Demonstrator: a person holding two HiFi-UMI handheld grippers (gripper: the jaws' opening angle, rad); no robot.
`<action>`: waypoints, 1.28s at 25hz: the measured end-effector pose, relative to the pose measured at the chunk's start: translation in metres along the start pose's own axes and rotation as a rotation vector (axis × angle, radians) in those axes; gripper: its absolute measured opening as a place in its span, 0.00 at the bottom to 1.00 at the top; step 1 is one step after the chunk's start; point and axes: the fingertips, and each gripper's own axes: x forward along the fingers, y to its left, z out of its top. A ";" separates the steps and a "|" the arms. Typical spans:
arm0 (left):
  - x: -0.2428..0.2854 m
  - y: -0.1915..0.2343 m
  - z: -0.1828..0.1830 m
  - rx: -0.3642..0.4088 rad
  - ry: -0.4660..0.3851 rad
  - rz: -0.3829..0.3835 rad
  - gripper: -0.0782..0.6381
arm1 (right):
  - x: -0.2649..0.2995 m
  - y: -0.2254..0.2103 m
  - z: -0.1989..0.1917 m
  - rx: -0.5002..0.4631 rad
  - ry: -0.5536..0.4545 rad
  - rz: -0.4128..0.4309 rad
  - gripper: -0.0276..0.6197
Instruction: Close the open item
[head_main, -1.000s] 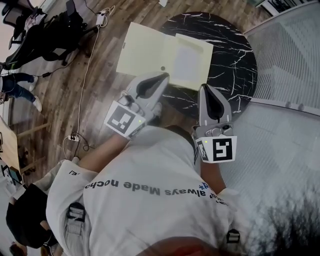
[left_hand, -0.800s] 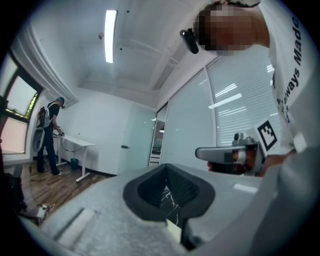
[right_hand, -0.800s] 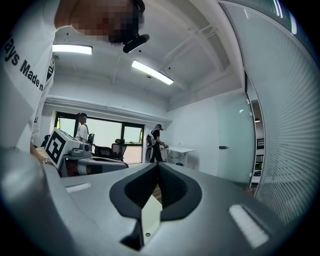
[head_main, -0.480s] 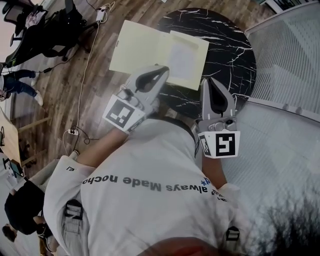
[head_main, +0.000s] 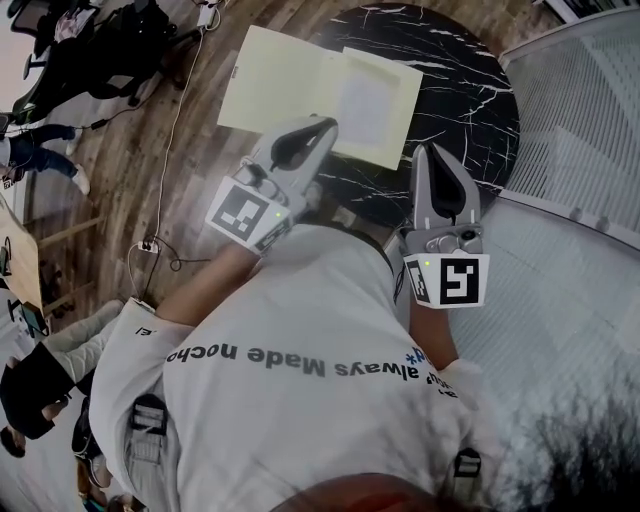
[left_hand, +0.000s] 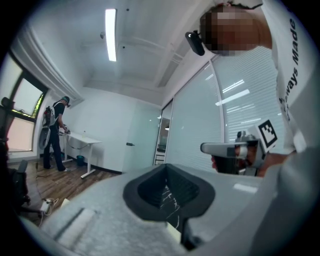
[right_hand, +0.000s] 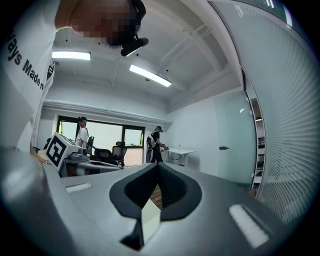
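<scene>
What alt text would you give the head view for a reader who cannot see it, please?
An open pale-yellow folder lies on a round black marble table, its left half overhanging the wooden floor. A person in a white shirt holds the shut left tool at its near edge and the shut right tool over bare tabletop beside it.

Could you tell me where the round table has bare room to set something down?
Bare: the right side of the table, between the open yellow folder and the rim. Crowded: the left, where the folder lies past the edge, with the left claw by its near edge.
</scene>
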 end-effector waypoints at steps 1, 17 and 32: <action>-0.003 0.004 -0.004 -0.009 0.002 0.011 0.12 | 0.001 0.002 -0.001 0.001 0.001 0.004 0.05; -0.049 0.091 -0.133 -0.101 0.128 0.200 0.22 | 0.014 0.015 -0.007 0.011 0.007 0.039 0.05; -0.126 0.182 -0.303 -0.423 0.287 0.434 0.27 | 0.016 0.017 -0.010 0.012 0.020 0.037 0.05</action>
